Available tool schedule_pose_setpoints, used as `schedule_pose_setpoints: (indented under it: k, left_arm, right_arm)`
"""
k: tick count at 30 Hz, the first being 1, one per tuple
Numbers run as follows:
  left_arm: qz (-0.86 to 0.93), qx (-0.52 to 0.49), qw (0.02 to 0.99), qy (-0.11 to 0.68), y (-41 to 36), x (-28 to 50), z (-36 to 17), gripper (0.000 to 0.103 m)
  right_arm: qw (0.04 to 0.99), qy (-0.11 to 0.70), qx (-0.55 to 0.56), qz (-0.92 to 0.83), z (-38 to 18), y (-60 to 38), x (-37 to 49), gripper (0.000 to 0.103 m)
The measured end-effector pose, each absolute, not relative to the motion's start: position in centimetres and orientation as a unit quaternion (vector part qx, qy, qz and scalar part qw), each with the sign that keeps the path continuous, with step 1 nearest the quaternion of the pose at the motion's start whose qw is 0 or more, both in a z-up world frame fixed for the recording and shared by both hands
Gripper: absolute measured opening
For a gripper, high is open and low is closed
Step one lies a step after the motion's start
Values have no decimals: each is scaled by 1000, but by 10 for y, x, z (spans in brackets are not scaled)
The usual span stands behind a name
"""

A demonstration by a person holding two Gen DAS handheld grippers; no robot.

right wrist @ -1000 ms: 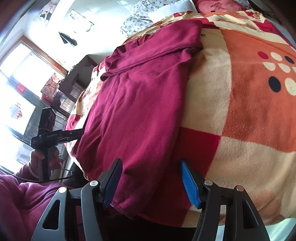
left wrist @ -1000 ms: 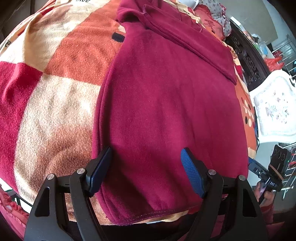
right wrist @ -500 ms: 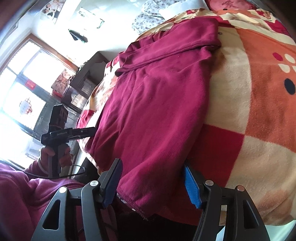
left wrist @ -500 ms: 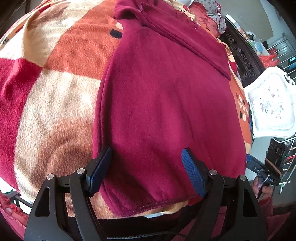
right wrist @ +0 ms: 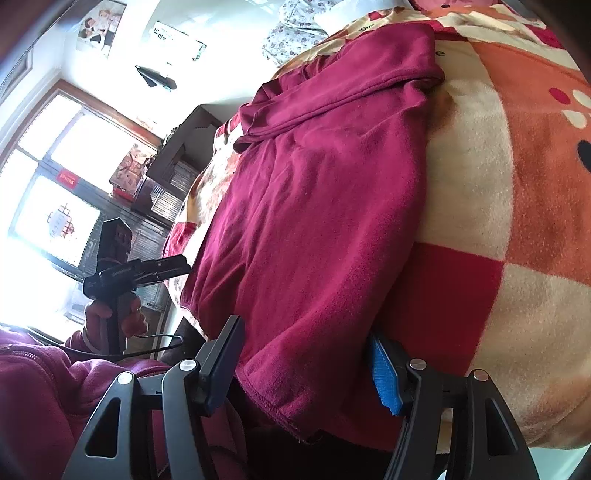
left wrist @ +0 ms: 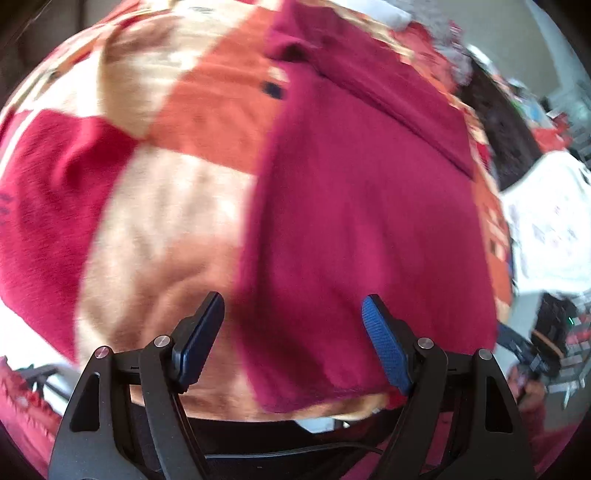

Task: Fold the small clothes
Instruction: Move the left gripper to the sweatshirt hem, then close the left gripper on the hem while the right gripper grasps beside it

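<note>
A maroon fleece top (left wrist: 362, 206) lies flat on a checkered red, orange and cream blanket (left wrist: 155, 221), one sleeve folded across its far end. My left gripper (left wrist: 293, 332) hovers open over the top's near hem, close to its left corner; this view is motion-blurred. In the right wrist view the same top (right wrist: 317, 206) runs away from me. My right gripper (right wrist: 303, 369) stands open, and the near hem corner lies between its fingers without being pinched. A hand holds the left gripper (right wrist: 177, 264) out beyond the bed's left side.
The blanket (right wrist: 517, 221) ends at the bed's near edge, just under both grippers. A dark wooden cabinet (right wrist: 177, 162) and a bright window (right wrist: 55, 177) stand to the left. Pillows (right wrist: 295, 33) lie at the bed's head. A white cloth-covered chair (left wrist: 546, 221) stands at the right.
The left wrist view has slid left and drawn back, so the top now sits further right between its fingers. The right gripper has closed in on the hem corner, which now fills its gap.
</note>
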State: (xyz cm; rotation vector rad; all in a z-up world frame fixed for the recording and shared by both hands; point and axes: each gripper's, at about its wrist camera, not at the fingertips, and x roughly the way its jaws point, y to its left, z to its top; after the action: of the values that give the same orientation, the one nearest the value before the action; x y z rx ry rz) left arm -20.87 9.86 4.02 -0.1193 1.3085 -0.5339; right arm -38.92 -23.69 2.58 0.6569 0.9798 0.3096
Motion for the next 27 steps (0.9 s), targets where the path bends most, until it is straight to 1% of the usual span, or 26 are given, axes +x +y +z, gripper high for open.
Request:
schedule_pose_setpoints:
  k: [4,6,12,13,14,17,20,23,27]
  left_arm:
    - [-231,-94,740,624,110,-200,29,78]
    - [-235,-94,736,628,107,-200,26,78]
    - [-274,-46,728,626,72,-210,25,78]
    - [-275,-30,731,624,68,-212,24,80]
    - [-281,-12,734,619,63,-214,24,84]
    - [-289,9,733,615,60,-217,23,84]
    - [-287,-17,726,624,70,-211,25,84]
    - [-276,-56,723,631,82,-204,24,84]
    - [-277,-54,723,631,84,-203,25,84]
  right_arm:
    - [814,460,320,154,24,-243,-390,63]
    - [812,457,327,156,22,-247,-392,63]
    - [811,450,338,159,20,-249,-393,63]
    - [810,448,343,160,18,-250,-392,63]
    - [809,445,348,161,17,-251,-393,63]
    - [799,432,384,166,11,-258,-394,63]
    - [791,428,403,171,9,-263,-394,63]
    - [791,434,395,173,11,-262,-392,63]
    - [794,439,382,177,11,-258,-387,63]
